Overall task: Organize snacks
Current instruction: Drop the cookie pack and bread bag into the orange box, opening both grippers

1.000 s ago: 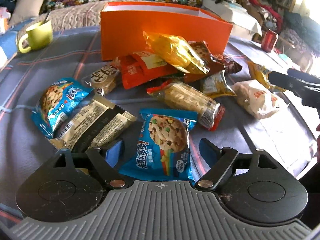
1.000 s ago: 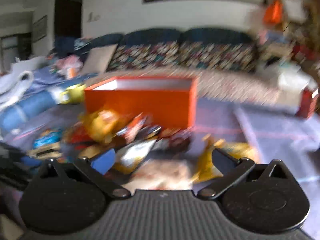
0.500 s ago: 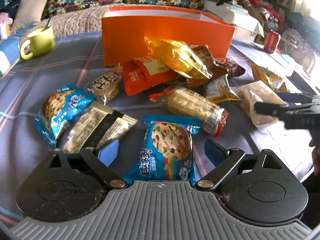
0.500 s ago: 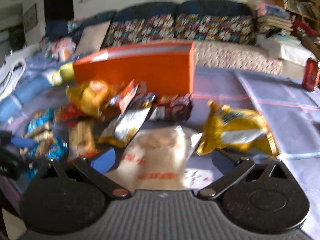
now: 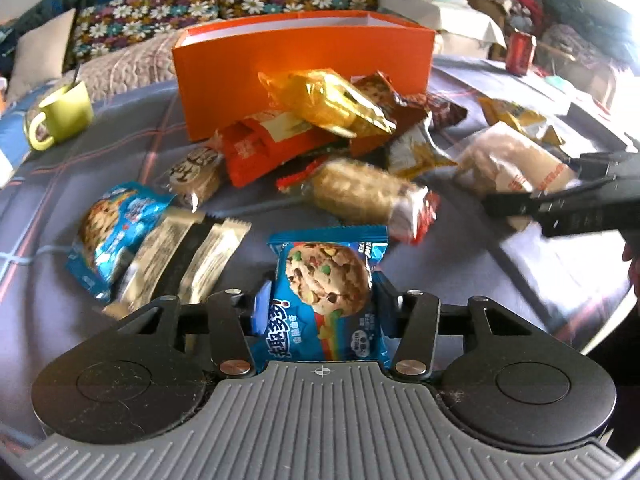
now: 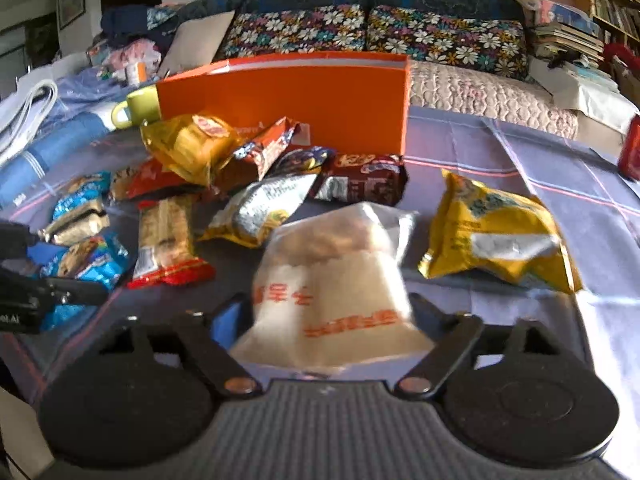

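I have the left gripper (image 5: 320, 306) low over the bench (image 5: 460, 300), and its fingers have just been closing; they now press both sides of the blue cookie packet (image 5: 326, 292), which lies flat, nearest to me. The right gripper (image 6: 328, 320) has also been closing, around the pale translucent bag (image 6: 336, 280). The bag sits between its fingers, but I cannot tell whether they already pinch it. I took the nearest items first because the pile in front of the orange box (image 5: 304, 76) is tangled. I judge the open box is where the snacks must go.
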Motion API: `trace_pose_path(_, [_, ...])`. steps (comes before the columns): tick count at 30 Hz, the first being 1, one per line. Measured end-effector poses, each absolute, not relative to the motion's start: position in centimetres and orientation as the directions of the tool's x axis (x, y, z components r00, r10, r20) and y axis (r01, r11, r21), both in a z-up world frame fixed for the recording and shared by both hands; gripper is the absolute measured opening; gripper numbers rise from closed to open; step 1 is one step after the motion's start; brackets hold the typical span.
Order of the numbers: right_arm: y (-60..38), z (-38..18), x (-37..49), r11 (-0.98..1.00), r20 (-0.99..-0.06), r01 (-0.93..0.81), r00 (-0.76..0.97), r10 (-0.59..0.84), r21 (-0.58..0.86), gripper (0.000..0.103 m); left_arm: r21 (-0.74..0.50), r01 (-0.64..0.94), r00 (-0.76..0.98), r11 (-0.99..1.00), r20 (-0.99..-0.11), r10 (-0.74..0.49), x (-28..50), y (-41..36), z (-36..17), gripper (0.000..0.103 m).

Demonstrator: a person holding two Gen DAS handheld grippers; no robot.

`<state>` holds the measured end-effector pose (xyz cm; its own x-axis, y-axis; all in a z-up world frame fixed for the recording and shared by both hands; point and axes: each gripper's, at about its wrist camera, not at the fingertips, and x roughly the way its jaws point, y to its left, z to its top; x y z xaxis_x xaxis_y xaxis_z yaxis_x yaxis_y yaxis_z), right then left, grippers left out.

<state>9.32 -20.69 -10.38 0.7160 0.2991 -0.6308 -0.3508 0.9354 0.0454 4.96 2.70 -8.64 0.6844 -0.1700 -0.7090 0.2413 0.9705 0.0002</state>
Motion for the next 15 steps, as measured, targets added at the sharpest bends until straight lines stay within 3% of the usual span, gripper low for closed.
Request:
trace_pose_path(3, [-21.2,-10.4,8.5,0.94,-0.615,-0.337,0.728,0.301,0.061,0.084,0.009,0.23,0.68,0.973,-0.717,-0.154,4.4,3.1,-8.5,0.023])
trace_pose_path(5, [-21.2,-10.3,8.9,0.939,-0.613,-0.333,0.724,0.315,0.089,0.092,0.019,0.205,0.687,0.979,-0.715,-0.13,4.6,3.0,-8.5,0.057])
trace_pose_path(7, [-21.2,-9.7,8.8,0.939,-0.59,-0.332,0.741,0.321,0.094,0.094,0.028,0.19,0.703,0.981,-0.702,-0.116,4.7,2.7,-8.3,0.061])
trace_pose_path(9, [-20.9,-9.4,8.6,0.941,-0.575,-0.335,0.761,0.3,0.048,0.094,0.036,0.201,0.702,0.979,-0.702,-0.118,4.8,2.3,-8.4,0.061])
trace_pose_path(12, [-20.6,-10.5,9.2,0.939,-0.618,-0.342,0.728,0.296,0.046,0.095,0.032,0.195,0.698,0.98,-0.707,-0.116,4.7,2.3,-9.1,0.053])
trace_pose_path(13, [-20.6,-10.7,9.1,0.936,-0.615,-0.349,0.731,0.297,0.037,0.09,0.001,0.195,0.694,0.981,-0.707,-0.137,4.7,2.5,-9.2,0.037])
trace_pose_path(14, [-20.3,-10.8,9.0,0.931,-0.615,-0.365,0.732,0.293,0.01,0.081,-0.016,0.185,0.701,0.983,-0.699,-0.143,4.7,2.7,-9.0,0.014])
trace_pose_path(15, [-20.3,-10.7,8.8,0.93,-0.611,-0.368,0.738,0.287,-0.007,0.078,-0.003,0.181,0.704,0.983,-0.698,-0.132,4.9,2.8,-8.7,0.015])
